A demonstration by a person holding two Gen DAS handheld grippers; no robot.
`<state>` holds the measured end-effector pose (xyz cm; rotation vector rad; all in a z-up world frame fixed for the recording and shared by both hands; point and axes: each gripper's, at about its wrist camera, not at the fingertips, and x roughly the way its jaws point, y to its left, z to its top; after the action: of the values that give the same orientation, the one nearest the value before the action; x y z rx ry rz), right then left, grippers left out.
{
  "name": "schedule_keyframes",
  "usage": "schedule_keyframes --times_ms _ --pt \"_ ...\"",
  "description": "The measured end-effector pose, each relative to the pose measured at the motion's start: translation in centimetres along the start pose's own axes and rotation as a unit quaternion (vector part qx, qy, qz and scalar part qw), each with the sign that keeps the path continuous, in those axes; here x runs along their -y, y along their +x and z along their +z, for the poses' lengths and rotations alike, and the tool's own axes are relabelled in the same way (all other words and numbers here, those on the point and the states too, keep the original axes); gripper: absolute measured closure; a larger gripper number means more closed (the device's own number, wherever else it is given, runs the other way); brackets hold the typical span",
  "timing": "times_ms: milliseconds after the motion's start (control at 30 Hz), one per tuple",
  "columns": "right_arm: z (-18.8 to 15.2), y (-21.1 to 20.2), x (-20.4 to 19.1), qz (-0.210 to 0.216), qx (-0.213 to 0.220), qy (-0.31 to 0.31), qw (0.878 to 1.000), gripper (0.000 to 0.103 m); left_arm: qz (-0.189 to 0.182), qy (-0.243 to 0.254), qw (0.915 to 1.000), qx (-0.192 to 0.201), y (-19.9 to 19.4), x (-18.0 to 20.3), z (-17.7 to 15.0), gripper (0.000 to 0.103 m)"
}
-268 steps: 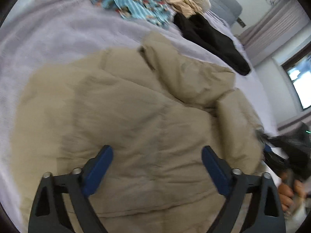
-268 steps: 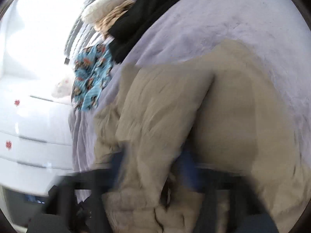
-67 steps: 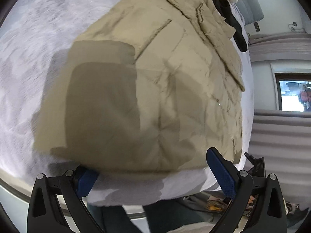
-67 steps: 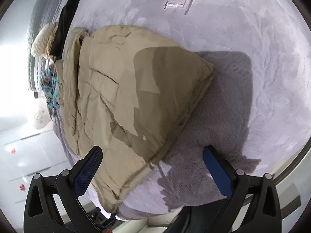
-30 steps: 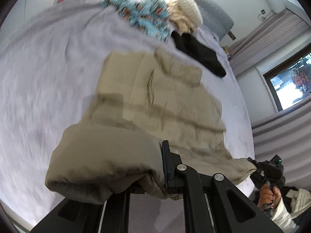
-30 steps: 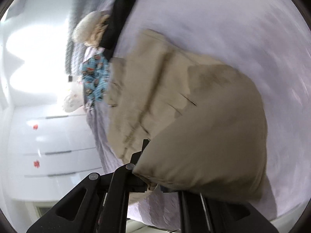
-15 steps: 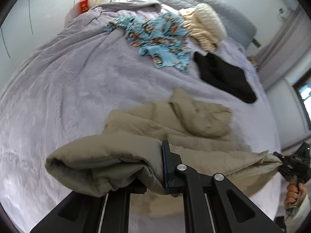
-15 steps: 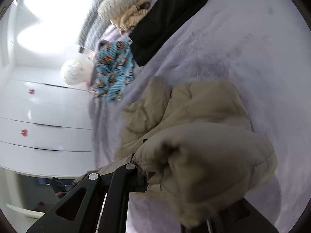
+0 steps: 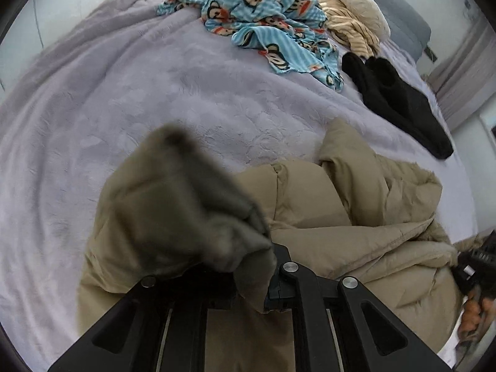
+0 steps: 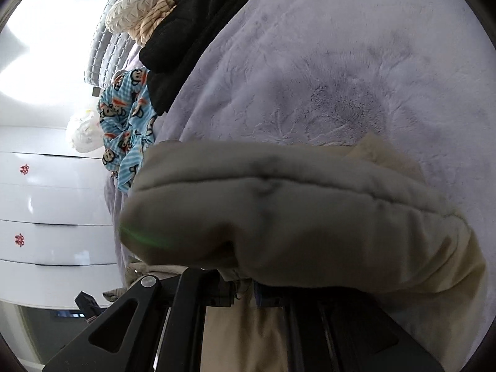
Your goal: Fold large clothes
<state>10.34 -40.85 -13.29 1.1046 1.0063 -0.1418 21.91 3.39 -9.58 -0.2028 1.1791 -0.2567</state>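
Bed, covered with a lavender plush blanket (image 9: 130,93); carries all garments listed.

Left wrist view, left to right:
- Left gripper (image 9: 252,282): tongs drawn narrow, clamped on a bunched fold of the beige puffer jacket (image 9: 341,217). The pinched fold stands up, blurred, over the fingers and hides the left one.
- Beige puffer jacket: heaped at the near edge of the bed, its quilted panels doubled over one another, a raised flap near its far side. It spreads right toward the bed's right edge.
- Blue monkey-print garment (image 9: 272,28): crumpled, toward the far end of the bed, well apart from the jacket.
- Cream knit garment (image 9: 353,21): bundled just beside the monkey print, at the far right, against the grey quilted headboard (image 9: 400,28).
- Black garment (image 9: 400,102): laid long between the cream knit and the jacket, near the right edge of the bed.
- Right gripper (image 9: 477,266): dark body at the jacket's right end, with a hand (image 9: 471,316) below it; its tongs cannot be told here.

Right wrist view, left to right:
- White drawer fronts (image 10: 46,204) with small red marks, beside the bed.
- Right gripper (image 10: 245,294): tongs narrow, closed on a thick roll of the jacket (image 10: 294,217), which drapes across and over the fingers.
- Blanket (image 10: 356,77): bare pile beyond the roll.
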Motion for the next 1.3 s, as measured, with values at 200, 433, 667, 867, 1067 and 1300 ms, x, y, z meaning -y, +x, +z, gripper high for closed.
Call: schedule_keyframes --times_ms 200,433,667,867,1067,1300 --pt "0.0 -0.1 0.2 -0.007 -0.002 0.009 1.0 0.092 -0.003 0.016 0.9998 0.011 -0.8 0.2 0.1 0.083" --pt "-1.7 -4.5 -6.0 -0.044 0.029 -0.13 0.99 0.024 0.026 0.029 0.9949 0.093 -6.8 0.5 -0.4 0.005" --pt "-5.1 -1.4 -7.5 -0.061 -0.041 -0.198 0.977 0.09 -0.02 0.103 0.994 0.032 -4.2 4.4 -1.7 0.052" --pt "-4.9 2.4 -7.5 -0.112 -0.021 -0.265 0.957 0.097 0.013 0.093 0.995 0.035 1.0 5.3 -1.2 0.054" --pt "-1.7 3.9 -6.5 -0.103 -0.012 -0.248 0.963 0.103 0.022 0.085 0.9954 0.04 3.5 4.8 1.1 0.054" --pt "1.5 -1.4 -3.0 -0.191 0.056 -0.208 0.958 0.103 0.085 0.031 0.9936 0.068 2.6 -1.6 3.5 0.054"
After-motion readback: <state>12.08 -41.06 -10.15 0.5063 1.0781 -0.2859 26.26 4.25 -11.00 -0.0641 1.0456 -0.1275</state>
